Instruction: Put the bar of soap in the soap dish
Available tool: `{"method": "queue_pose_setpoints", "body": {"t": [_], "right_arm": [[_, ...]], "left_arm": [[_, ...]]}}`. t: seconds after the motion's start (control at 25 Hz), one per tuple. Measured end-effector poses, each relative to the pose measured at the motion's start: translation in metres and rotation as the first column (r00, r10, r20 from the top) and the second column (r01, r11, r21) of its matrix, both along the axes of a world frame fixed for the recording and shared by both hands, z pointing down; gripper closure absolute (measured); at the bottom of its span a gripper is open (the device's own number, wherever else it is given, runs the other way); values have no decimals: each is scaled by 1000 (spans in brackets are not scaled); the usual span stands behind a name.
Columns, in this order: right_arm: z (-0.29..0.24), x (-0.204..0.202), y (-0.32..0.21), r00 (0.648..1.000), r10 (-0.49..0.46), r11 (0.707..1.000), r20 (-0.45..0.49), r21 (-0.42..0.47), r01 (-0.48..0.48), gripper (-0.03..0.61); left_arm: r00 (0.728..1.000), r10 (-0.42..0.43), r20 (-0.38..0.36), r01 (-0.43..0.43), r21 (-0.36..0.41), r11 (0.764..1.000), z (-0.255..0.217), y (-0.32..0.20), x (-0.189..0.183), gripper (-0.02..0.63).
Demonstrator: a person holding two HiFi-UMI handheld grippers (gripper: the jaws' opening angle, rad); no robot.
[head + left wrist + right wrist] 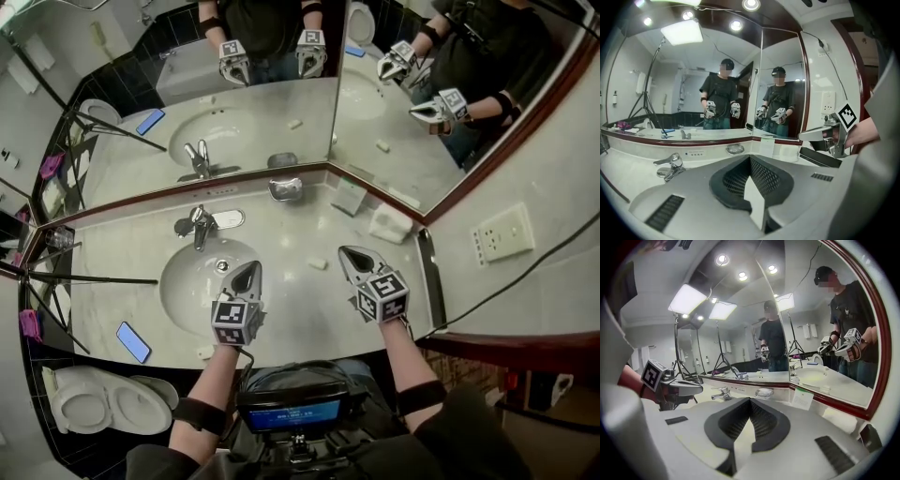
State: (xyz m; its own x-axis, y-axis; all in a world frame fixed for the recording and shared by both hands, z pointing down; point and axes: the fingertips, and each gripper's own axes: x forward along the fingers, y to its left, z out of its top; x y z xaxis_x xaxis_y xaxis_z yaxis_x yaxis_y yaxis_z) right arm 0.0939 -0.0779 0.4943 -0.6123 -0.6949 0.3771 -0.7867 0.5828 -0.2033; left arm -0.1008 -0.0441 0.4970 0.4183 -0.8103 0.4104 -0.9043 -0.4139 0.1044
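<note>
A small white bar of soap [319,263] lies on the marble counter, right of the basin and between my two grippers. The metal soap dish [285,188] stands at the back by the mirror corner, and it shows beyond the jaws in both gripper views [735,149] [764,392]. My left gripper [249,269] hovers over the basin's right rim, jaws shut with nothing in them [751,161]. A little right of the soap and above the counter, my right gripper [352,253] is also shut and empty [750,401]. Both point toward the mirrors.
The round basin [183,281] and chrome faucet [199,225] fill the counter's left half. A blue phone [133,341] lies near the front edge. A small card [349,195] and a white block [390,223] stand at the back right. Tripod legs [94,278] cross the left side.
</note>
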Motion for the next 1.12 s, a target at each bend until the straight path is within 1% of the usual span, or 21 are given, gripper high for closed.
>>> {"method": "queue_pose_setpoints", "body": {"t": [0.16,0.32,0.48,0.6,0.76,0.84,0.92,0.96,1.04,1.12], "right_arm": [[11,11,3,1000,21,1000,4,-17,-21,561],[17,14,4,999,25,999,-19,-32,-26,561],[23,11,4,999,8,999,-51,-33,-10,561],[31,5,4,992,-28,999,-124,-25,25,560],[37,-9,5,960,-99,995,-260,-19,98,558],[39,-12,3,952,-112,994,-284,-19,111,560],[39,-12,2,957,-105,994,-271,-22,103,560],[38,-12,1,960,-100,995,-262,-23,97,560],[39,-11,0,964,-93,996,-250,-26,90,560],[42,-9,1,966,-87,996,-243,-32,82,560]], "left_arm": [[1000,3,-13,-3,4,1000,-1,3,0,614],[999,-23,-39,23,-11,1000,2,4,-4,614],[1000,-22,-7,22,-4,1000,4,4,-6,614],[1000,-7,25,6,6,1000,4,3,-5,614],[999,7,31,-7,6,1000,5,0,-2,612],[999,20,29,-20,4,1000,6,-2,3,612],[997,54,49,-54,0,999,10,-3,10,612],[994,87,71,-87,-5,996,14,-4,16,608],[976,179,120,-177,-24,984,24,-7,33,546],[945,284,161,-279,-54,959,35,-10,55,477]]}}
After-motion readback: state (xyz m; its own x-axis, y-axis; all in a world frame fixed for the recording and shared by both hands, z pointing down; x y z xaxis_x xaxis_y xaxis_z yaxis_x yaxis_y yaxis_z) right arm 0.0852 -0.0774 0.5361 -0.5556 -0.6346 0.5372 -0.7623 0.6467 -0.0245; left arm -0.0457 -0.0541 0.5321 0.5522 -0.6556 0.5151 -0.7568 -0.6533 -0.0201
